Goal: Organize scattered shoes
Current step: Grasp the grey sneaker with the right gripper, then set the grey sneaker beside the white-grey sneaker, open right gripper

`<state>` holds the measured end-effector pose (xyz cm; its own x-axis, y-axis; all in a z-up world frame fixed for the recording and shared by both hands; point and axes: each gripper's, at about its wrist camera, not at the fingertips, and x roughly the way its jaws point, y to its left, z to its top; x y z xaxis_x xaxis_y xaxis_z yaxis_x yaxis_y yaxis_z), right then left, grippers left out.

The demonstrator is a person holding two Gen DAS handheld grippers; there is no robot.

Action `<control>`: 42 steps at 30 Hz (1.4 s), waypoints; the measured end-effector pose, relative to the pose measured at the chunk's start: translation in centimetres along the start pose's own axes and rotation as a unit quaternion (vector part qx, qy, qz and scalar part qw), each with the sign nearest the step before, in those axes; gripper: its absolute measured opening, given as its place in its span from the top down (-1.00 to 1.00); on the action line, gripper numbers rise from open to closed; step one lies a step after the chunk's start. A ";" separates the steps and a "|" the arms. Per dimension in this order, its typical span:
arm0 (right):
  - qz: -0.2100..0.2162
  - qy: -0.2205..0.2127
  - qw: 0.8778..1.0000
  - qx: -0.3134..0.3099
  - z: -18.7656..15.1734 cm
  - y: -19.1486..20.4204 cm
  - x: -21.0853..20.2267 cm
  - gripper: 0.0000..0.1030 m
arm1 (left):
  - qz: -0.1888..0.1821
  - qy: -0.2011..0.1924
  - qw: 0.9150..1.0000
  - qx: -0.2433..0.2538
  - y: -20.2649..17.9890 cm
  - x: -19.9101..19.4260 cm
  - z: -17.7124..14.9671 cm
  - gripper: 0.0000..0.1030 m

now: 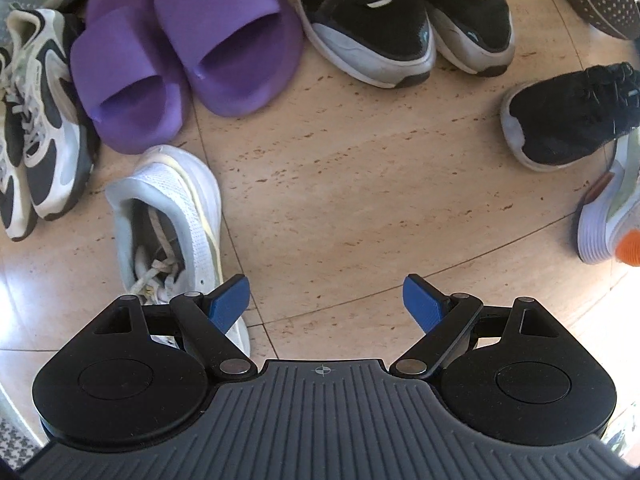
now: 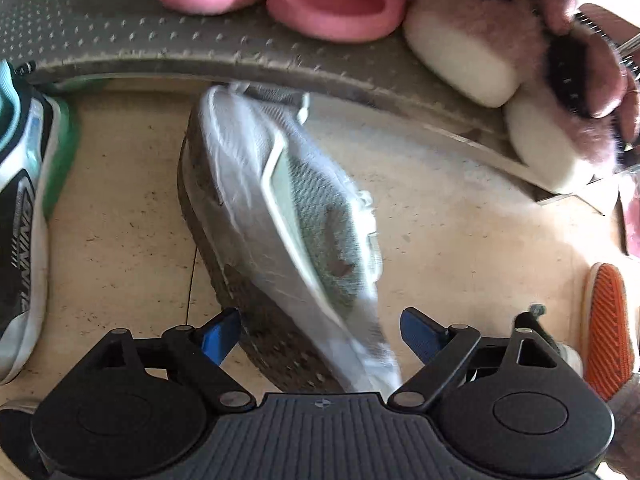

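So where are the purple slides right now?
In the left wrist view, the purple slides sit upper left on the floor, between the black-and-white sneakers and the black trainers.

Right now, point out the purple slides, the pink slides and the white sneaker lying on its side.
purple slides [image 1: 224, 36]: left wrist view, strap of the right-hand slide.
pink slides [image 2: 340, 4]: right wrist view, strap of the nearer slide.
white sneaker [image 2: 256, 184]: right wrist view, its side panel.

Legible text: 1 instance. In the right wrist view, the black-and-white sneaker with green trim [image 2: 24, 216] at the left edge carries block lettering along its side panel, reading approximately "RUNNING"; the first letters are partly cut off. Small print on the black sneakers [image 1: 384, 20] in the left wrist view is too small to read.
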<state>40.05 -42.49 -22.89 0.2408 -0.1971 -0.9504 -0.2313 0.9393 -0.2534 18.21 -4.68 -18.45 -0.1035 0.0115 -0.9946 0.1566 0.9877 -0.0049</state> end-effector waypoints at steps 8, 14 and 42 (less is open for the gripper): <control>-0.086 0.004 0.990 -0.115 -0.8 6.7 -3.5 -0.11 | 0.019 -0.018 1.000 0.005 3.5 -5.0 -2.2 -0.71; -0.102 -0.016 0.989 -0.109 -0.7 9.2 -13.3 -0.10 | 0.021 -0.040 0.997 -0.055 8.5 -11.5 -6.7 -0.71; 0.001 -0.018 0.984 -0.179 -19.7 43.6 -27.7 -0.54 | -0.052 -0.167 0.967 -0.188 18.2 -16.1 -11.4 -0.71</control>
<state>4.73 -1.57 -11.15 0.2722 -0.1790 -0.9454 -0.5470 0.7796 -0.3051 11.52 14.87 -1.31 0.2322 -0.0792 -0.9694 -0.2117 0.9687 -0.1298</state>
